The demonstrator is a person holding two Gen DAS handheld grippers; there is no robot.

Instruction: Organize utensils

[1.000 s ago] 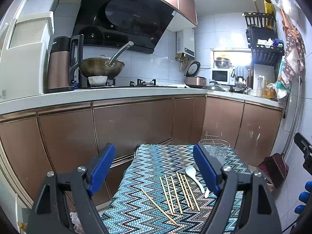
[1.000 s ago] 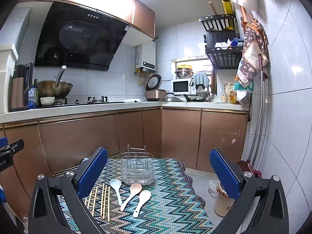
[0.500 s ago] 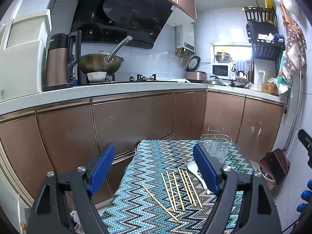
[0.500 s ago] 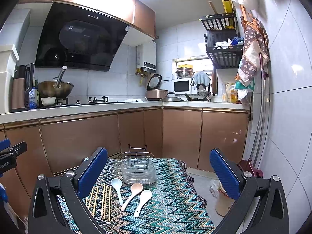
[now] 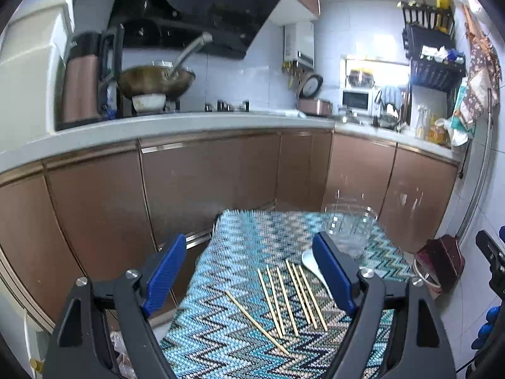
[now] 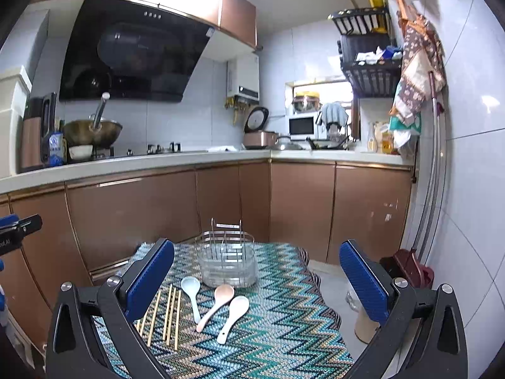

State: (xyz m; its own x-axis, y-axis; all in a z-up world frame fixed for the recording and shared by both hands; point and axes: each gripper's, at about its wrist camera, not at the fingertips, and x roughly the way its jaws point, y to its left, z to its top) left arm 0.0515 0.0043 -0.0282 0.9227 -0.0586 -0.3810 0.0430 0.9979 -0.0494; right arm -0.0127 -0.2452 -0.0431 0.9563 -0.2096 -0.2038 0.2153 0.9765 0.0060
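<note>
**Both grippers poised over the utensils, nothing grasped**

The left gripper (image 5: 249,276) hangs above a small surface (image 5: 221,341) covered in a blue and teal zigzag cloth, its blue-padded jaws spread wide with nothing between them. Framed by those jaws lie the chopsticks (image 5: 285,297): a loose row of wooden sticks roughly parallel to one another, with one stick set apart to the left and lying at a stronger slant. Just right of the row, the white spoon (image 5: 307,259) lies partly hidden behind the right-hand pad.

The right gripper (image 6: 257,279) is also wide open and empty, held above the same cloth. In its view three spoons lie side by side in front of the wire utensil holder (image 6: 227,262), which stands upright near the far edge of the surface: the white spoon on the left, a pink spoon (image 6: 217,303) in the middle, and a cream spoon (image 6: 233,315) on the right, handles pointing toward the camera. The pink spoon's bowl lies just in front of the holder's base. The chopsticks lie left of the spoons, partly behind the left pad.

Brown kitchen cabinets (image 6: 300,208) run behind the surface.
</note>
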